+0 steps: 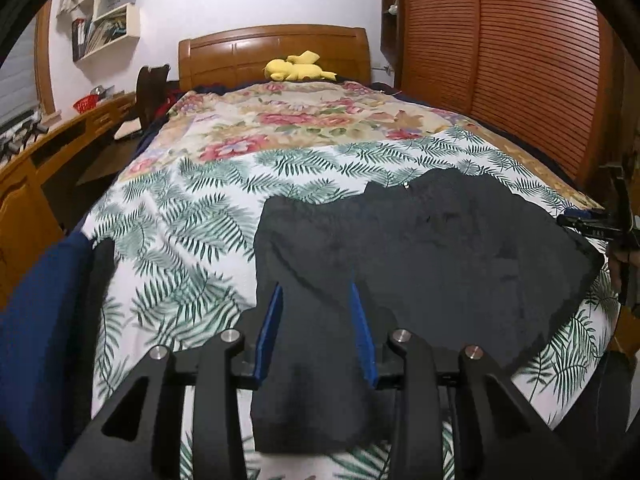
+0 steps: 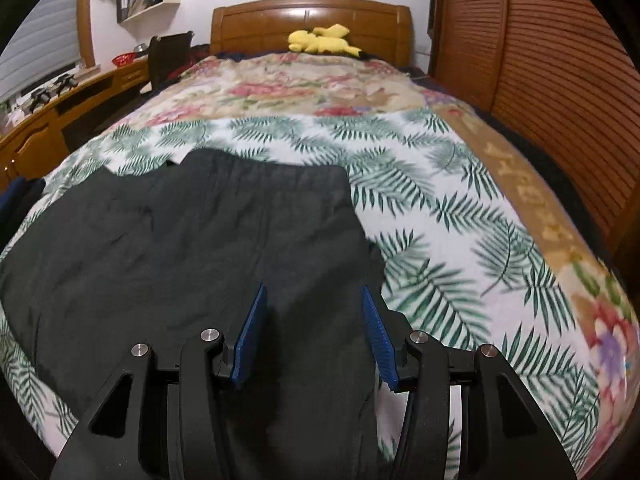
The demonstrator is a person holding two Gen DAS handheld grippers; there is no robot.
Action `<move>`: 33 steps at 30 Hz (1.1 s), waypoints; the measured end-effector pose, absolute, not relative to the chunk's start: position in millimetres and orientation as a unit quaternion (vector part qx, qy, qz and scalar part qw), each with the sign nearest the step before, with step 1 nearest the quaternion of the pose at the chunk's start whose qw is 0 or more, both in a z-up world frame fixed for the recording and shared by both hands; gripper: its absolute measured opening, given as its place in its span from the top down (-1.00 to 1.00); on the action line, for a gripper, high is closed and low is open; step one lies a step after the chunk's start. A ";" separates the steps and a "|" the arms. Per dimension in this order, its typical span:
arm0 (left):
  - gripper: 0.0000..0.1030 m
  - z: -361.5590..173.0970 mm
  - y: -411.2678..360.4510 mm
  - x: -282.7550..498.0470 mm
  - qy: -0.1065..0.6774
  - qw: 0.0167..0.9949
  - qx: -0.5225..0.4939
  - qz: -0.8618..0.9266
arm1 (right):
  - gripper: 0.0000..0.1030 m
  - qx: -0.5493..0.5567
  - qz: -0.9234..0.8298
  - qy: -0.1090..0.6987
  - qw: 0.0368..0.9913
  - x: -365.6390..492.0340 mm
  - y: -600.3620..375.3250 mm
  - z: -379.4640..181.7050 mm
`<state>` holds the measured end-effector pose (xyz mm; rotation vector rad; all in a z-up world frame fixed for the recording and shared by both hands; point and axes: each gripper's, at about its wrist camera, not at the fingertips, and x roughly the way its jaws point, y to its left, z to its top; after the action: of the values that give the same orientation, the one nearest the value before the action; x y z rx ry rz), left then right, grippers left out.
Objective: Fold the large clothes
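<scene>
A large dark grey garment (image 1: 420,248) lies spread flat on the leaf-print bed cover (image 1: 180,220). In the left wrist view one narrow end of it runs toward me between the blue pads of my left gripper (image 1: 316,292). Those jaws stand apart and the pads do not press the cloth. In the right wrist view the same garment (image 2: 180,240) fills the left half. Its right-hand strip passes under my right gripper (image 2: 314,292), which is open with the cloth lying loose between the fingers. The right gripper also shows at the left view's far right edge (image 1: 588,224).
A yellow plush toy (image 1: 298,66) rests by the wooden headboard (image 2: 312,20). Slatted wooden wardrobe doors (image 1: 520,60) run along the bed's right side. A wooden desk (image 1: 60,140) stands to the left. Blue cloth (image 1: 40,320) hangs at the bed's near left corner.
</scene>
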<state>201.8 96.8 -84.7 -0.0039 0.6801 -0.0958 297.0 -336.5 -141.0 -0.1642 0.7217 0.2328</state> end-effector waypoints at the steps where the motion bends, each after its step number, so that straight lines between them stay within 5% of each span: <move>1: 0.35 -87.7 99.1 199.3 0.335 0.941 -0.007 -0.046 | 0.03 -0.079 0.114 0.355 0.925 295.4 -338.0 -142.0; 29: 0.33 -111.1 97.6 191.1 0.346 0.936 -0.027 -0.062 | -0.02 0.034 0.117 0.500 0.857 430.9 -350.8 -176.3; 30: 0.33 -111.0 96.8 191.2 0.346 0.936 -0.026 -0.063 | 0.08 0.039 0.125 0.500 0.856 431.8 -350.2 -177.2; 32: 0.33 -110.7 95.2 191.5 0.345 0.936 -0.025 -0.066 | 0.74 0.025 0.136 0.483 0.865 429.3 -346.0 -170.0; 33: 0.33 -110.5 95.0 191.8 0.345 0.936 -0.026 -0.067 | 0.84 0.003 0.133 0.461 0.877 424.8 -341.6 -161.2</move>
<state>191.8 95.0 -110.5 -0.0523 0.7054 -0.1362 424.8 -341.6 -161.2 0.0064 0.9622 0.2784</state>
